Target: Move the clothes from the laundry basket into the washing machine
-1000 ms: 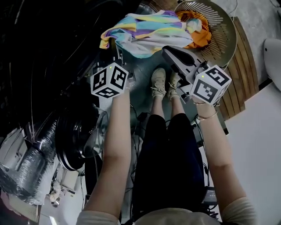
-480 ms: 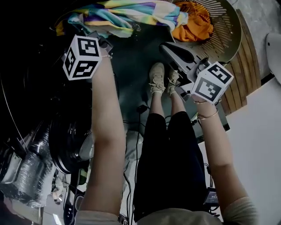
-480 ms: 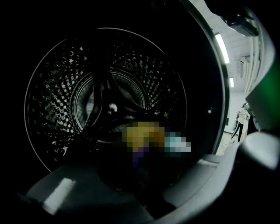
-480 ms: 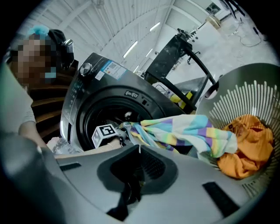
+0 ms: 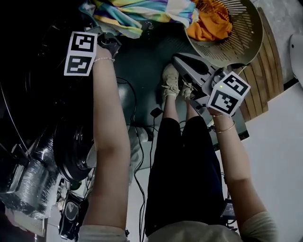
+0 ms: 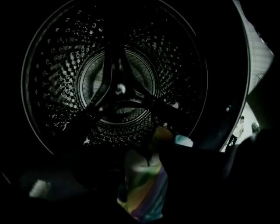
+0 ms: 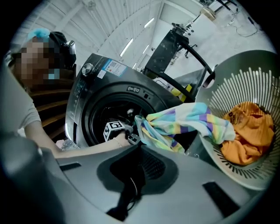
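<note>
two grippers, both mine. my right gripper [image 5: 180, 60] is pressed shut on nothing. my left gripper [image 5: 111, 41], at the washer [image 7: 87, 103] mouth, has just been opening: jaws wide, the striped cloth [image 6: 144, 188] loose between them, its tail trailing to the basket [image 5: 248, 47], where an orange cloth [image 5: 210, 23] lies. drum [image 6: 118, 87] dark beyond.

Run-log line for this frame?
phase: loading drum | left hand-held gripper: jaws just opening, striped cloth between them | right hand-held gripper: shut, empty | orange garment: in basket
</note>
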Demonstrator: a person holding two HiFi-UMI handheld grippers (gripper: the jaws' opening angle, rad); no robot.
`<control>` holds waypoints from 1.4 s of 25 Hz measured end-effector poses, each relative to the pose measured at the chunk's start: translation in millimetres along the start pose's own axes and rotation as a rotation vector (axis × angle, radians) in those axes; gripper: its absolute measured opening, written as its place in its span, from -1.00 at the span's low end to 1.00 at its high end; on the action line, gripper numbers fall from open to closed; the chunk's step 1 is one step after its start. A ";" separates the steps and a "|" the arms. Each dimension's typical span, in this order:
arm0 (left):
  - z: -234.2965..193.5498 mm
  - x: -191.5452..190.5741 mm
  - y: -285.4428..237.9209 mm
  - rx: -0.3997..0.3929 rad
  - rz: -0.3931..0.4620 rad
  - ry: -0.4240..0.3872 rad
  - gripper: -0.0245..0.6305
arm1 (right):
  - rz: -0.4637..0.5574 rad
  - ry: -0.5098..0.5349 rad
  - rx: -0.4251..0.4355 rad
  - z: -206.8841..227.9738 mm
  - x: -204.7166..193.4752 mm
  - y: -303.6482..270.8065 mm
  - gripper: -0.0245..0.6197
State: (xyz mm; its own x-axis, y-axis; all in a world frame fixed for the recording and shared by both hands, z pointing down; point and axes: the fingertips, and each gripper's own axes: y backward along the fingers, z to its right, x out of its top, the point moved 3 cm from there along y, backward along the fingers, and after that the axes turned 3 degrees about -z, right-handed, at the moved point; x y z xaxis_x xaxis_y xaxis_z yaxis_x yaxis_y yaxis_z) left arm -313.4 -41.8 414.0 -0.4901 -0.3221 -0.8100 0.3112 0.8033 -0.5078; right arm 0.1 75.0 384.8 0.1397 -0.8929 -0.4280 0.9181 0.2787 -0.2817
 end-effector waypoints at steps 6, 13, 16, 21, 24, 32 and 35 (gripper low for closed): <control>20.9 -36.2 57.4 -0.107 -0.104 -0.038 0.18 | -0.029 -0.005 -0.006 -4.7 -3.4 7.1 -0.89; 49.0 -126.0 39.0 -0.165 -0.349 0.019 0.39 | -0.036 -0.012 0.009 1.8 6.1 4.1 -0.89; 46.0 -130.2 19.0 -0.109 -0.366 -0.017 0.39 | -0.023 -0.007 0.017 3.4 10.9 2.9 -0.89; 39.5 -131.3 13.0 0.033 -0.373 -0.098 0.19 | -0.004 -0.017 0.020 8.4 12.6 -0.7 -0.89; 43.1 -119.6 14.3 0.030 -0.329 -0.136 -0.70 | -0.011 -0.009 0.010 11.2 12.0 -2.2 -0.89; 43.1 -71.0 20.1 -0.051 -0.193 -0.263 -0.78 | -0.016 -0.005 -0.006 8.6 11.0 0.5 -0.89; 37.9 -41.9 12.5 -0.040 -0.133 -0.301 -0.78 | -0.019 -0.010 -0.010 7.0 8.8 0.4 -0.89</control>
State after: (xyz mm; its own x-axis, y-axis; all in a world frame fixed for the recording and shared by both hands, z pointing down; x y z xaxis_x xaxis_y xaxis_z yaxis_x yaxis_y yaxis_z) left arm -258.1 -37.3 430.5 -0.2596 -0.5541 -0.7910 0.2255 0.7616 -0.6075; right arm 4.3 64.7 387.0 0.1260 -0.9014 -0.4143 0.9167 0.2654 -0.2985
